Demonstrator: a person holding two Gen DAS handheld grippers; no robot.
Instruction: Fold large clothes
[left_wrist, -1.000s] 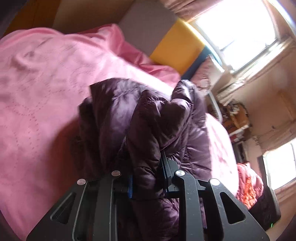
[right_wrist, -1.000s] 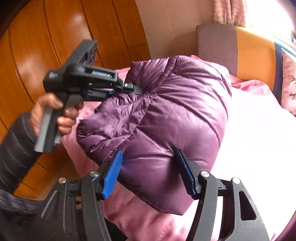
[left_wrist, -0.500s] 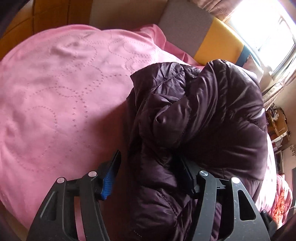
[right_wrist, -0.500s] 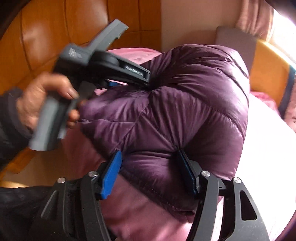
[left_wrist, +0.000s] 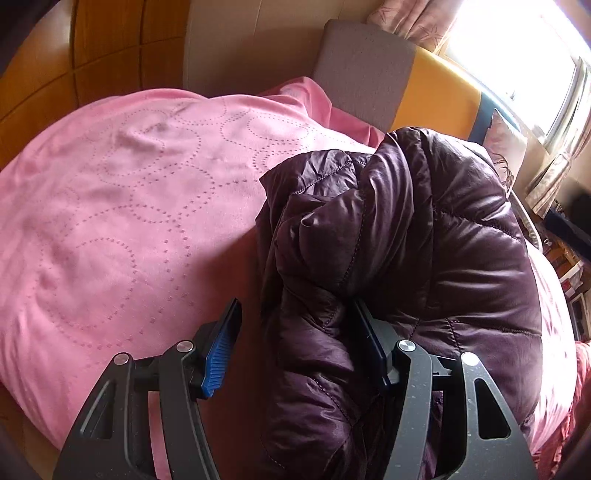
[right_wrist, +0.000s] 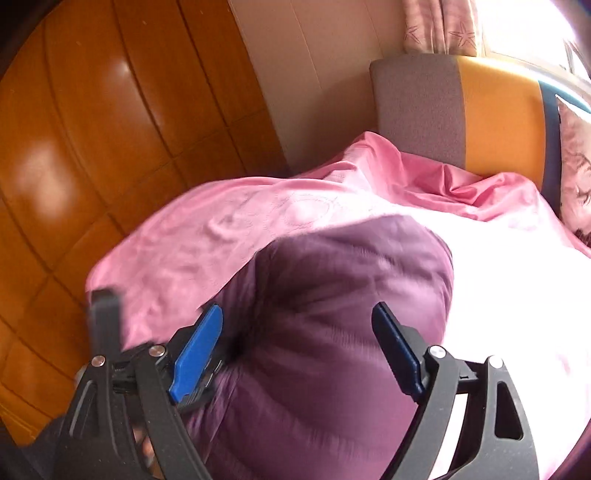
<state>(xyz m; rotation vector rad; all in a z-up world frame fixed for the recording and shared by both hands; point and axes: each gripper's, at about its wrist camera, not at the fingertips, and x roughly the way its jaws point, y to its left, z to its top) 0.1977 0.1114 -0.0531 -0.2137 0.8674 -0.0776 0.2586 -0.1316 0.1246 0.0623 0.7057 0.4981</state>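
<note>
Glossy purple quilted puffer jacket (left_wrist: 424, 258) is lying bunched on pink stitched bedspread (left_wrist: 110, 221), right of centre. Left gripper (left_wrist: 295, 347) & right gripper (right_wrist: 295, 350) both spread wide, gripping nothing. Prob best: regrip outer hem w/ both, fold flat.

home bedroom | pink bedspread (left_wrist: 129, 221) | padded headboard (right_wrist: 436, 110) | curtained window (left_wrist: 524, 48) | wood wardrobe (right_wrist: 92, 129)

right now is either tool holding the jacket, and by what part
Neither. Both the left tool and the right tool stand open; the purple puffer jacket lies bundled on the pink bedspread, its folds bulging between their fingers, unclamped.
</note>
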